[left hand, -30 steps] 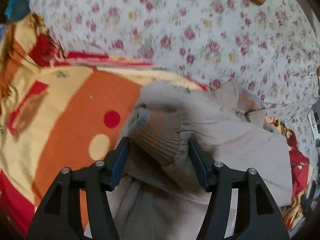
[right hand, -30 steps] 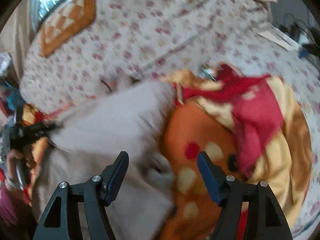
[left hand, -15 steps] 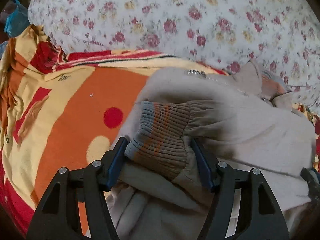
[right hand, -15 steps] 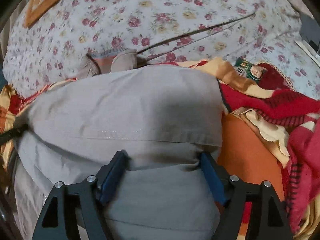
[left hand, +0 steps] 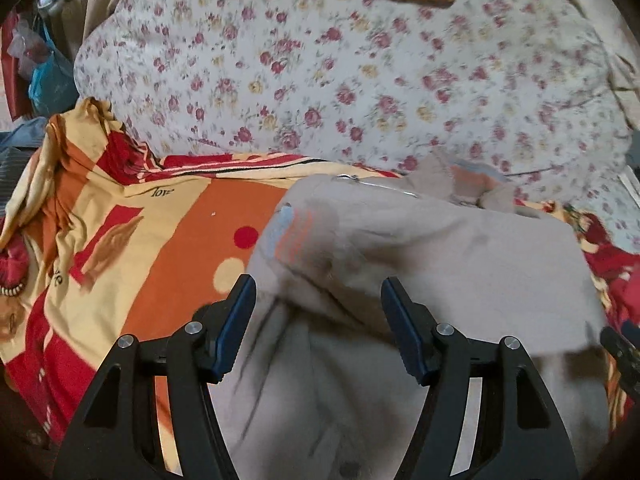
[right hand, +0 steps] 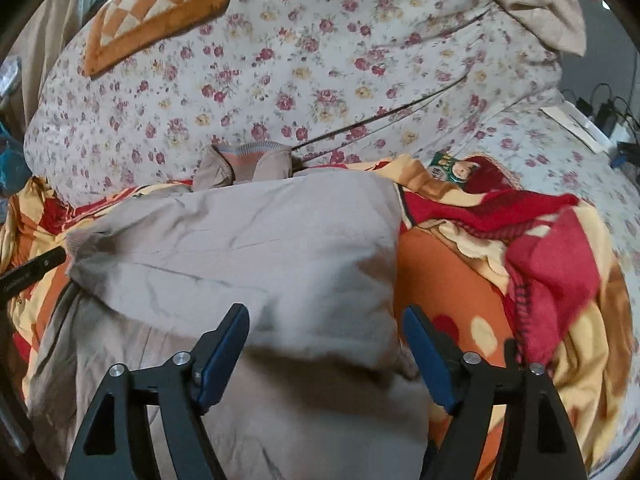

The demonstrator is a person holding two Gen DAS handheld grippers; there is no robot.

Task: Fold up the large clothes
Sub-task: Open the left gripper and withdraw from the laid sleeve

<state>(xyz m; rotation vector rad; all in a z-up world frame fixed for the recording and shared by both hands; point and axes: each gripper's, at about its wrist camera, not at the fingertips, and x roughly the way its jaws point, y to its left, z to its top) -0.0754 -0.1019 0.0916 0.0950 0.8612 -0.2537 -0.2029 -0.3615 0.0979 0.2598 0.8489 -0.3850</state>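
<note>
A large beige jacket [left hand: 460, 264] lies on an orange, red and yellow blanket [left hand: 160, 248], its upper part folded down over the lower part. Its ribbed cuff [left hand: 296, 236] lies blurred at the fold's left end. My left gripper [left hand: 318, 312] is open and empty just above the jacket, short of the cuff. In the right wrist view the jacket [right hand: 248, 248] fills the middle, with its ribbed collar [right hand: 252, 160] at the far edge. My right gripper [right hand: 326, 340] is open and empty over the folded edge near the jacket's right side.
A floral quilt [left hand: 360, 72] rises behind the blanket, with an orange checked cushion [right hand: 156, 8] on it. The blanket [right hand: 540, 272] is bunched in red folds at the right. Bags [left hand: 40, 72] sit at the far left. Cables and a charger [right hand: 604, 112] lie at the far right.
My left gripper has let go of the ribbed cuff and drawn back; the cuff now lies on the jacket. My right gripper has drawn back from the folded edge.
</note>
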